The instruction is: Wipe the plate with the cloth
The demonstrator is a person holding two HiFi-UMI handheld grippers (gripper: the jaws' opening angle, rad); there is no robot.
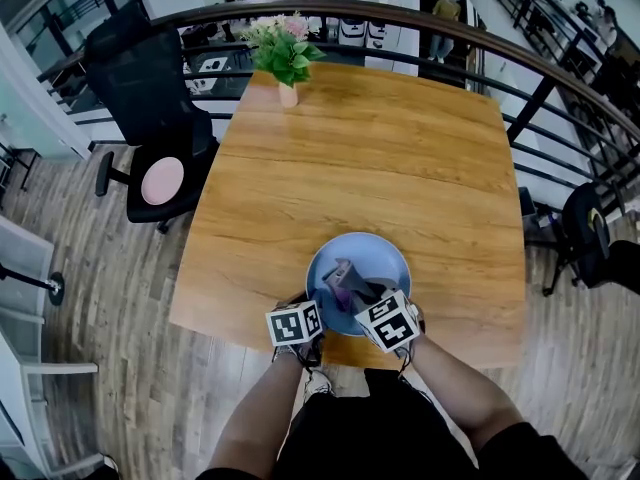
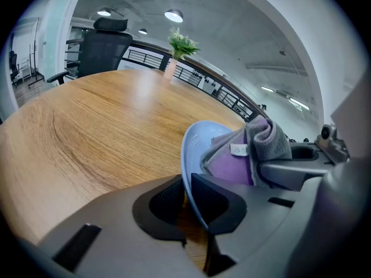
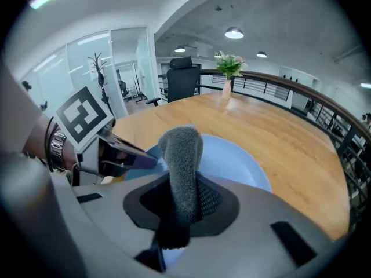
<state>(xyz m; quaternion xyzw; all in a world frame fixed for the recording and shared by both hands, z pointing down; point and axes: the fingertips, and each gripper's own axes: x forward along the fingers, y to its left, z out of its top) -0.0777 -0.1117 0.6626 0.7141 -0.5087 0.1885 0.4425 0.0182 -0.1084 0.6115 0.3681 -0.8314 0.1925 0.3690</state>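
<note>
Pinching the near rim of the pale blue plate (image 2: 200,143) with the left hand-held gripper (image 2: 186,197), 1 jaw on the inner face, 1 on the outer. Gripping a bunched fold of grey cloth (image 3: 181,152) in the right hand-held gripper (image 3: 181,204), pads pressed on it from both sides, the fold standing up over the plate's hollow. From the left gripper view, grey on 1 side of the cloth and purple on the other, with a small white tag (image 2: 238,149) sewn in; print on the tag too small to read. On the 2 marker cubes (image 1: 293,324), black-and-white square patterns only. Plate at the near edge of the wooden tabletop (image 1: 370,158), just in front of the person. At the far edge, well apart from the plate, a small pale vase (image 1: 288,94) holding pink flowers (image 1: 283,43) and green leaves. Beside the tabletop, at the left of the head view, a black office chair (image 1: 150,118) with a pink seat pad. Beyond, a curved dark railing (image 1: 520,58).
</note>
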